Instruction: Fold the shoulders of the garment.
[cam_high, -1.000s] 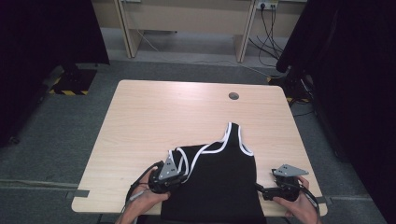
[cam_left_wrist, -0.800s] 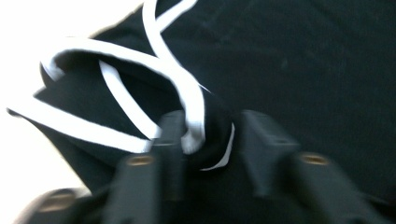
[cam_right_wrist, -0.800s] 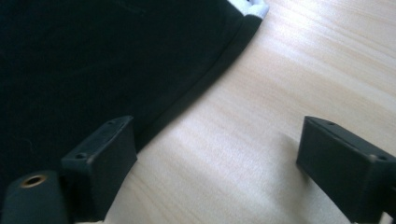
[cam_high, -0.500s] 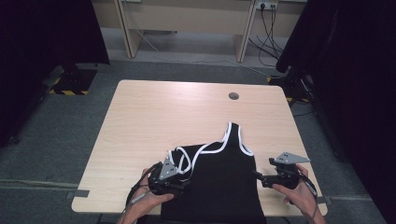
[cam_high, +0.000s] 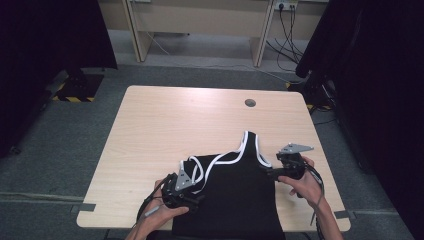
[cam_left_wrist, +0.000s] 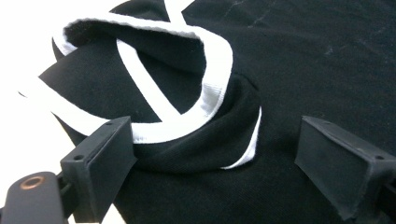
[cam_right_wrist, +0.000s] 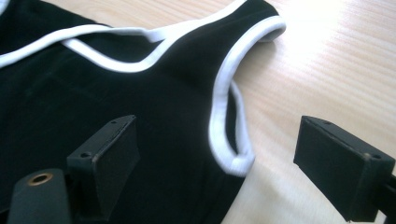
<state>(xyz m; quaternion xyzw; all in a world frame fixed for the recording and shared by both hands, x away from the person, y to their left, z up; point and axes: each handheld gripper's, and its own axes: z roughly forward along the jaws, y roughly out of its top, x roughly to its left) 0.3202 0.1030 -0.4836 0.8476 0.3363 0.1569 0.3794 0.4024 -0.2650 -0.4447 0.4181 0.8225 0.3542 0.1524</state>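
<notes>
A black tank top (cam_high: 235, 197) with white trim lies on the near half of the wooden table (cam_high: 165, 125), its hem hanging over the front edge. Its left strap (cam_left_wrist: 187, 70) is folded over into a bunch. My left gripper (cam_high: 196, 197) sits at that bunch, open; its jaws have just been opening, and the folded strap lies loose between them (cam_left_wrist: 212, 135). My right gripper (cam_high: 271, 174) hovers at the shirt's right armhole, open. Its jaws have just been closing slightly, with the white armhole trim (cam_right_wrist: 222, 126) between them, not pressed.
A round cable hole (cam_high: 250, 103) sits near the table's far edge. Bare wood stretches over the far half and left side. Black curtains (cam_high: 380, 75) stand at both sides, and a desk frame with cables (cam_high: 287, 30) is behind.
The left jaws opened and let go of the folded strap, which stays bunched. The right gripper moved away from the person along the shirt's right edge to the armhole.
</notes>
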